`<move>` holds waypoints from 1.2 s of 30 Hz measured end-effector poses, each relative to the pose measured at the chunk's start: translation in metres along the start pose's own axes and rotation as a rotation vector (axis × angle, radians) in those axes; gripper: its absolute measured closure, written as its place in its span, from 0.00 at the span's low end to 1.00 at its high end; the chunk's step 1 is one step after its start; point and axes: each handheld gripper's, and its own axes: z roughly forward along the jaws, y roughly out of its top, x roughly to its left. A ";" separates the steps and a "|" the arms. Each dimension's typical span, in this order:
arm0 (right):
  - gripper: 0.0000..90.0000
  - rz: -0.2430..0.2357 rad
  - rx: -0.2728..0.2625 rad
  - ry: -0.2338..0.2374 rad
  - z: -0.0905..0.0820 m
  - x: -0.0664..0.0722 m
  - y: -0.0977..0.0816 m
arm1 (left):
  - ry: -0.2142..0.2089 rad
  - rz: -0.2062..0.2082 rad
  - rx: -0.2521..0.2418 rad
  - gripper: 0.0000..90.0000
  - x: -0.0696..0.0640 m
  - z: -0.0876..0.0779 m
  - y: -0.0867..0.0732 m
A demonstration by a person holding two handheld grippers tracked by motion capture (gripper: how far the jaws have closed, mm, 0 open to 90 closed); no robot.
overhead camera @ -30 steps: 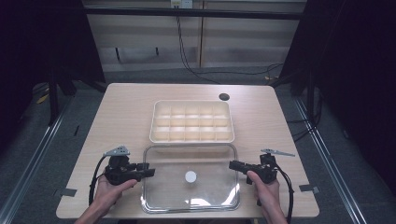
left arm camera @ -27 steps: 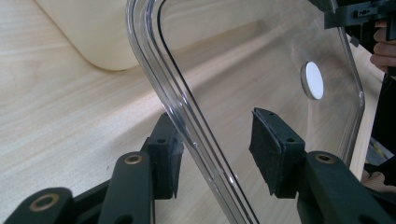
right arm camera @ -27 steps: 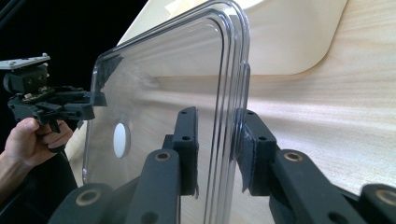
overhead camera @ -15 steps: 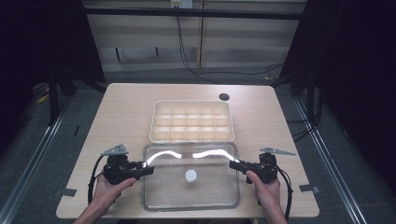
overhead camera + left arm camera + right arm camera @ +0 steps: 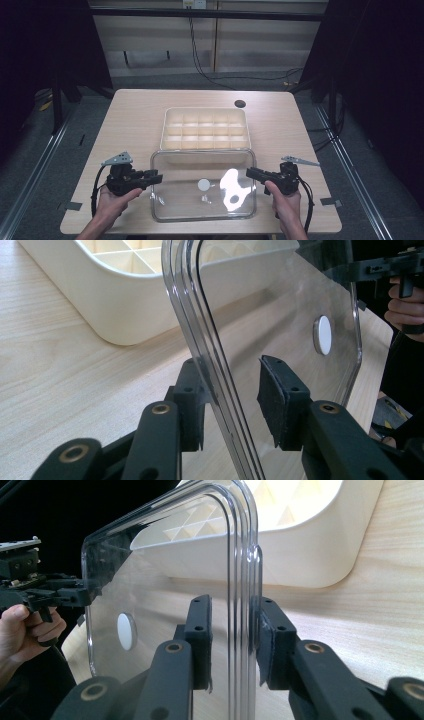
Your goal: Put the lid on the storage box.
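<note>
A clear plastic lid (image 5: 200, 210) with a white round knob (image 5: 203, 184) lies level between my two grippers, just above the table, the knob's shadow under it. My left gripper (image 5: 157, 176) straddles its left rim. There the lid (image 5: 280, 315) leans on one pad while the other pad (image 5: 272, 395) stands off; the jaws (image 5: 231, 362) have just been closing. My right gripper (image 5: 250, 172) holds the right rim. Its jaws (image 5: 232, 600) have just been closing and stand narrow around the lid (image 5: 165, 580).
A cream tray (image 5: 205, 145) of several small compartments stands just beyond the lid, mid-table. A dark round hole (image 5: 240, 104) marks the wooden table (image 5: 135, 125) at the far right. Cables trail from both grippers toward the near edge. Dark floor surrounds the table.
The bright glare on the lid has moved from its far edge to its right half, and the lid's far edge sits slightly nearer the tray. Both hands stay where they were.
</note>
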 end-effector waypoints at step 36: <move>0.79 -0.049 -0.084 -0.002 -0.003 0.018 0.035 | 0.032 0.011 -0.073 0.78 -0.003 -0.019 0.038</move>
